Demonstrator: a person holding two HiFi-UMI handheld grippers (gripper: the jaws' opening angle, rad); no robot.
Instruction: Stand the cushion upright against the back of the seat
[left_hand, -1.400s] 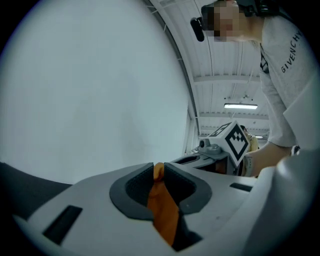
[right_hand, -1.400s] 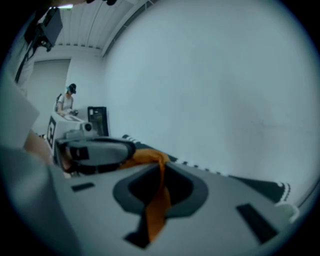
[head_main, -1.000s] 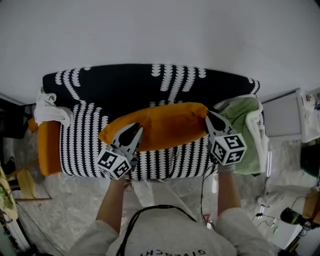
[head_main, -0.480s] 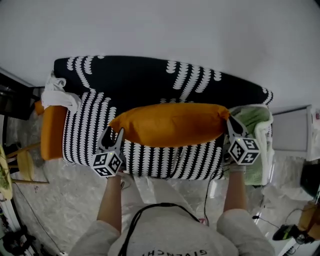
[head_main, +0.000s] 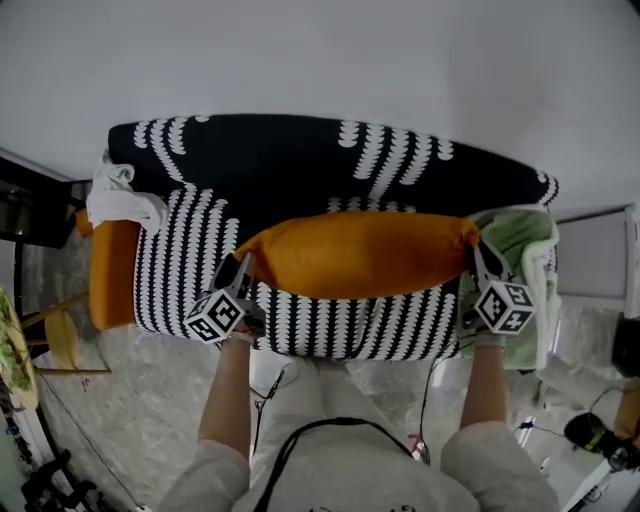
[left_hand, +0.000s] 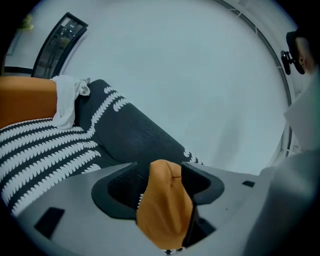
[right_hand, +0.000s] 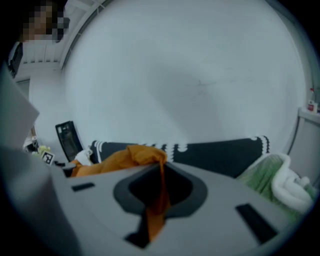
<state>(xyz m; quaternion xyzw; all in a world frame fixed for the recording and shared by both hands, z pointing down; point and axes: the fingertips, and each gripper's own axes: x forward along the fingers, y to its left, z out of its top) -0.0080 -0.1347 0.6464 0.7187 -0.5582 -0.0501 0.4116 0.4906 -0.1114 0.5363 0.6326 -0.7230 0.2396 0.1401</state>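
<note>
A long orange cushion (head_main: 360, 255) lies level across the black-and-white patterned seat (head_main: 180, 270), just in front of the dark seat back (head_main: 300, 165). My left gripper (head_main: 240, 268) is at the cushion's left end. In the left gripper view its jaws have just been opening and stand wide, with the cushion's corner (left_hand: 165, 210) between them but not squeezed. My right gripper (head_main: 474, 252) is shut on the thin right corner of the cushion (right_hand: 159, 200), and fabric hangs from its jaws.
A white cloth (head_main: 120, 200) lies on the orange left armrest (head_main: 112, 275). Green and white towels (head_main: 515, 240) are heaped on the right armrest. A pale wall (head_main: 320, 60) rises behind the sofa, and the floor (head_main: 140, 420) in front has a cable on it.
My left gripper let go of the cushion's front edge, swung left and down, opened, and now sits round the left corner. The cushion went from tilted to level and shifted right with the right gripper.
</note>
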